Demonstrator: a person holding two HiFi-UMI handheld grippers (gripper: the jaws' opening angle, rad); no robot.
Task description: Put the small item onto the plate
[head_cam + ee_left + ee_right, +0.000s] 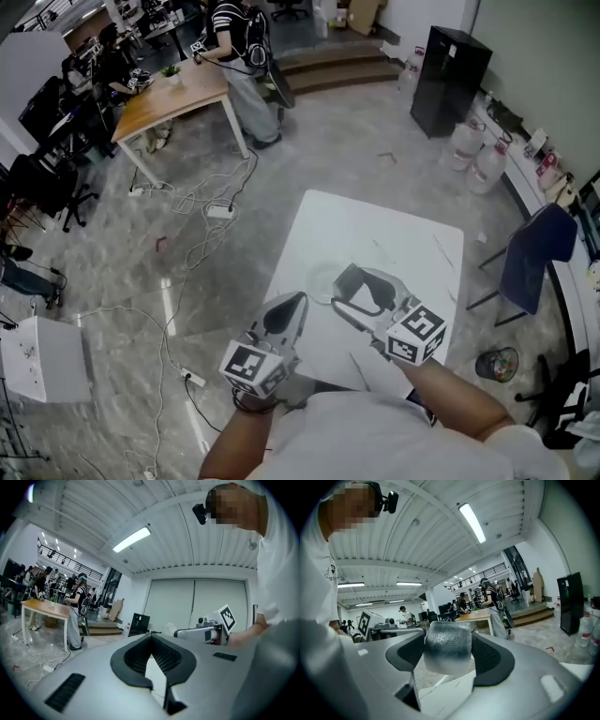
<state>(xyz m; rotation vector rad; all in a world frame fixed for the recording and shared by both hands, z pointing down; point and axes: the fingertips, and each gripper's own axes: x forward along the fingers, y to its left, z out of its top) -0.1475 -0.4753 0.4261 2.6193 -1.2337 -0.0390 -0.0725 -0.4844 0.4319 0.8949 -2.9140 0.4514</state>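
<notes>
Looking down in the head view, a white table (375,234) carries a pale plate (321,281), and the right gripper (361,292) hangs at the plate's right edge with something pale between its jaws, while the left gripper (286,314) is held near the table's front-left edge, close to the plate but not over it. From the left gripper view, the left gripper (151,641) has its jaws drawn together at the tips with nothing between them, so it looks idle and plays no part in the carry. From the right gripper view, the right gripper (449,637) is clenched on the small item (445,653), a silvery-grey, rough-skinned block that fills the gap between the two dark pads, with white tabletop showing just beneath. The step in hand seems to be the carry, with the item already lifted and brought beside the plate but not yet set on it. The next move likely calls for shifting the right gripper a little leftward until the item is over the plate's middle, lowering it until it rests there, and only then parting the jaws
</notes>
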